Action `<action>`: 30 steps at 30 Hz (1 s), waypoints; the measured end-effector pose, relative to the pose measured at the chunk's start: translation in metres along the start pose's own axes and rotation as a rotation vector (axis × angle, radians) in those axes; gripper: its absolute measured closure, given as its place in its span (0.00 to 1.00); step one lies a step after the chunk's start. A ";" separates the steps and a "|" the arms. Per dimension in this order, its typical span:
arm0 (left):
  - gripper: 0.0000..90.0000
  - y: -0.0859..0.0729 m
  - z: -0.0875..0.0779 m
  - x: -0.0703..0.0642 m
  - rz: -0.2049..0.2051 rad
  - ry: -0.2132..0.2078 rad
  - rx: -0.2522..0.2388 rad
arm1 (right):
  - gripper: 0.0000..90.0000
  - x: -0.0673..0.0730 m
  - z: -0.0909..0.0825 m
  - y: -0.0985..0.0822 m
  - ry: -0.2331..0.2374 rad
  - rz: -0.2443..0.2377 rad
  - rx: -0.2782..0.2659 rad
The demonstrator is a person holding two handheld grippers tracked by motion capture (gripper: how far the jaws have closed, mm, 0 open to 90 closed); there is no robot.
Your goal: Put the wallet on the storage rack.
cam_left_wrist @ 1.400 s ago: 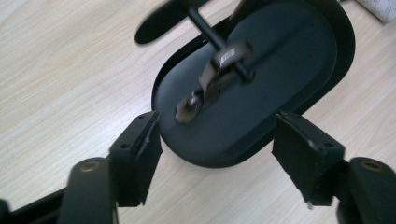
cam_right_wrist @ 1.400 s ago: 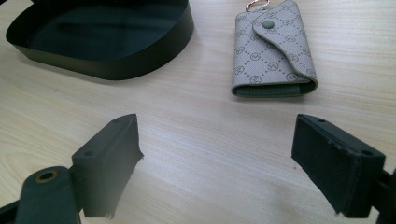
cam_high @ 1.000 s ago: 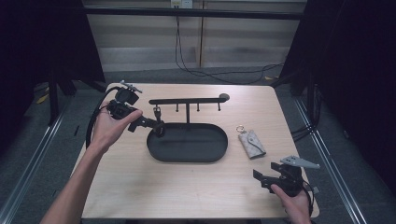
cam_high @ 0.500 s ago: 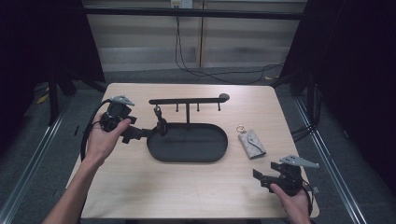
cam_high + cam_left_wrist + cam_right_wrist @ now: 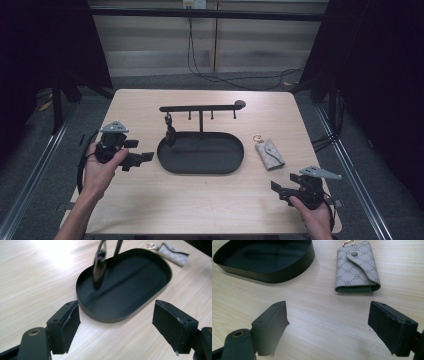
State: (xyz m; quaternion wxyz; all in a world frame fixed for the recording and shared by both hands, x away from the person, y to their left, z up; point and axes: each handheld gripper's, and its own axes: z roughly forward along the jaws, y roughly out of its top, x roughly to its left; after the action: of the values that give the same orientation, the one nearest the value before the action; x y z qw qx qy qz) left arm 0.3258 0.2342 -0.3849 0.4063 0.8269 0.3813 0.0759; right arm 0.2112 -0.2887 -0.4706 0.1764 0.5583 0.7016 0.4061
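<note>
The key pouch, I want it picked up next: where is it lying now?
In the high view the key pouch lies flat on the table, just right of the black oval tray. It is ahead of the open right tool, and neither tool touches it.

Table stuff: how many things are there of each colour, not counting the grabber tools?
Black: 2, the oval tray with its hook rack and the small dark item hanging from the rack's left hook.
Grey: 1, the patterned key pouch with a gold ring, lying right of the tray.
Total: 3
</note>
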 end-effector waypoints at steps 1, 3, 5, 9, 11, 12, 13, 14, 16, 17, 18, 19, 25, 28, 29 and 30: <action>0.24 -0.004 0.001 0.001 -0.020 -0.019 -0.005 | 0.18 0.000 0.000 0.000 -0.002 -0.003 0.000; 0.24 -0.012 0.002 0.000 -0.016 0.002 -0.009 | 0.18 -0.001 -0.003 -0.002 -0.003 -0.002 -0.009; 0.24 -0.021 0.002 -0.002 -0.024 -0.009 -0.010 | 0.18 -0.001 -0.004 -0.002 -0.004 -0.001 -0.010; 0.23 -0.040 0.001 -0.006 -0.029 -0.013 -0.008 | 0.18 -0.001 -0.002 -0.001 -0.001 0.004 -0.007; 0.23 -0.050 0.001 -0.008 -0.054 0.005 -0.022 | 0.18 -0.002 -0.003 -0.001 0.005 0.005 -0.009; 0.23 -0.056 0.002 -0.011 -0.045 0.008 -0.018 | 0.18 -0.002 -0.002 -0.001 0.007 0.005 -0.009; 0.23 -0.058 0.003 -0.013 -0.035 0.007 -0.020 | 0.18 -0.003 -0.002 -0.001 0.018 0.005 -0.011; 0.23 -0.061 0.004 -0.016 -0.030 0.003 -0.016 | 0.18 -0.003 -0.002 -0.001 0.020 0.005 -0.012; 0.23 -0.066 0.005 -0.020 -0.030 -0.025 -0.022 | 0.18 -0.003 -0.002 0.000 0.019 0.001 -0.008; 0.23 -0.069 0.006 -0.023 -0.027 -0.028 -0.020 | 0.18 -0.003 -0.001 0.001 0.019 0.000 -0.010; 0.23 -0.072 0.005 -0.026 -0.021 -0.014 -0.029 | 0.18 -0.004 0.000 0.001 0.017 0.002 -0.007; 0.23 -0.075 0.005 -0.028 -0.013 -0.005 -0.034 | 0.18 -0.005 0.000 0.001 0.019 0.005 -0.005; 0.23 -0.093 0.004 -0.038 -0.007 -0.020 0.010 | 0.22 -0.007 0.001 0.003 0.035 0.024 0.005; 0.23 -0.099 0.008 -0.044 0.018 -0.029 0.046 | 0.24 -0.005 0.002 0.010 0.038 0.026 0.024; 0.23 -0.100 0.007 -0.046 0.018 -0.030 0.044 | 0.23 -0.004 0.002 0.014 0.046 0.032 0.030; 0.23 -0.101 0.006 -0.046 0.020 -0.034 0.039 | 0.24 -0.004 0.001 0.017 0.053 0.030 0.027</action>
State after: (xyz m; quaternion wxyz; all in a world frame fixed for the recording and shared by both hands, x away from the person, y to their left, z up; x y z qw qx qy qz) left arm 0.2387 0.2370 -0.4545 0.3958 0.8397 0.3673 0.0584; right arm 0.2241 -0.2908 -0.4585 0.1442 0.5601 0.7030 0.4139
